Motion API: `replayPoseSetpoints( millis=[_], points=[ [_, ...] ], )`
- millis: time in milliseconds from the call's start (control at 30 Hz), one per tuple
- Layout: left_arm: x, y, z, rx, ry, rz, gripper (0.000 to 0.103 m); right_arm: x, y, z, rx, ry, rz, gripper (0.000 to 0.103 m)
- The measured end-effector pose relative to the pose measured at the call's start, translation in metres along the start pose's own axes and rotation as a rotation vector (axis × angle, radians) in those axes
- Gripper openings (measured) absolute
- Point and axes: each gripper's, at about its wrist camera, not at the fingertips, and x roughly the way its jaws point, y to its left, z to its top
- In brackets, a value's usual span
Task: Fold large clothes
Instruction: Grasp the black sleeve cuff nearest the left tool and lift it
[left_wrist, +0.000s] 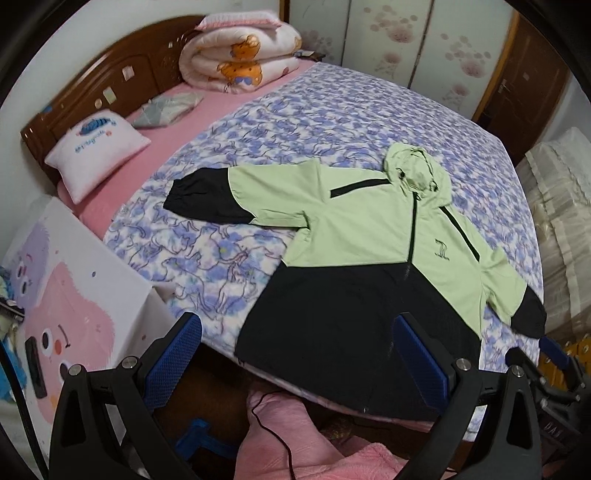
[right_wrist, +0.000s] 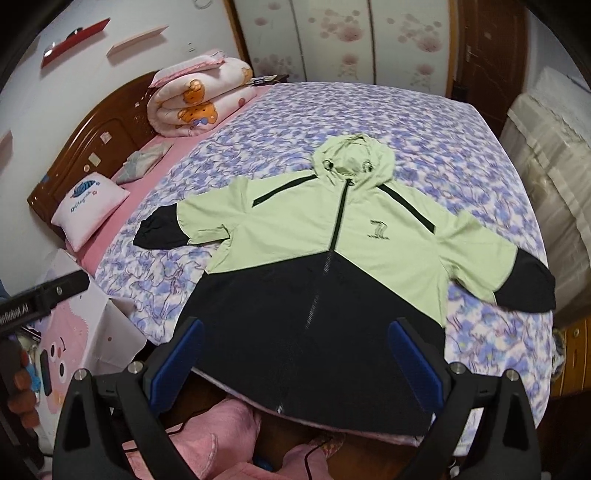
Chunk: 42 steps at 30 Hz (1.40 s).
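A light green and black hooded jacket (left_wrist: 369, 236) lies flat, front up, on the blue flowered bedspread (left_wrist: 314, 122), sleeves spread, hood pointing away, black hem hanging over the near bed edge. It also shows in the right wrist view (right_wrist: 332, 251). My left gripper (left_wrist: 295, 354) is open and empty, held above the hem's left part. My right gripper (right_wrist: 295, 354) is open and empty above the middle of the hem. The right gripper's side shows at the far right of the left wrist view (left_wrist: 554, 369).
A rolled quilt (left_wrist: 236, 55) and a white pillow (left_wrist: 96, 147) lie at the wooden headboard (left_wrist: 110, 74) on the left. A white box with a pink cartoon (left_wrist: 70, 295) stands at the near left. Pink fabric (left_wrist: 295, 443) and a black cable lie below the bed edge.
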Motion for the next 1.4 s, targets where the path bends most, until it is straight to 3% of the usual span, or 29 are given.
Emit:
replayPoseSetpoints(
  millis=[167, 400, 667, 933, 1133, 1200, 1400],
  points=[
    [0.048, 0.057, 0.056, -0.055, 0.059, -0.022, 0.102, 0.037, 0.046, 0.030, -0.013, -0.002, -0.025, 0.100],
    [0.133, 0.144, 0.135, -0.041, 0.120, -0.004, 0.102, 0.098, 0.115, 0.072, -0.015, -0.010, -0.081, 0.100],
    [0.254, 0.237, 0.182, -0.166, 0.222, -0.026, 0.102, 0.197, 0.172, 0.113, -0.061, 0.060, -0.144, 0.097],
    [0.367, 0.307, 0.187, -0.374, 0.294, -0.046, 0.102, 0.296, 0.195, 0.128, -0.070, 0.146, -0.181, 0.094],
    [0.432, 0.344, 0.172, -0.510, 0.307, -0.095, 0.090, 0.359, 0.204, 0.124, -0.071, 0.200, -0.213, 0.086],
    [0.447, 0.350, 0.169, -0.529, 0.296, -0.110, 0.083, 0.376, 0.203, 0.121, -0.049, 0.227, -0.219, 0.083],
    [0.474, 0.364, 0.174, -0.580, 0.199, -0.114, 0.077, 0.400, 0.198, 0.110, 0.035, 0.283, -0.216, 0.082]
  ],
)
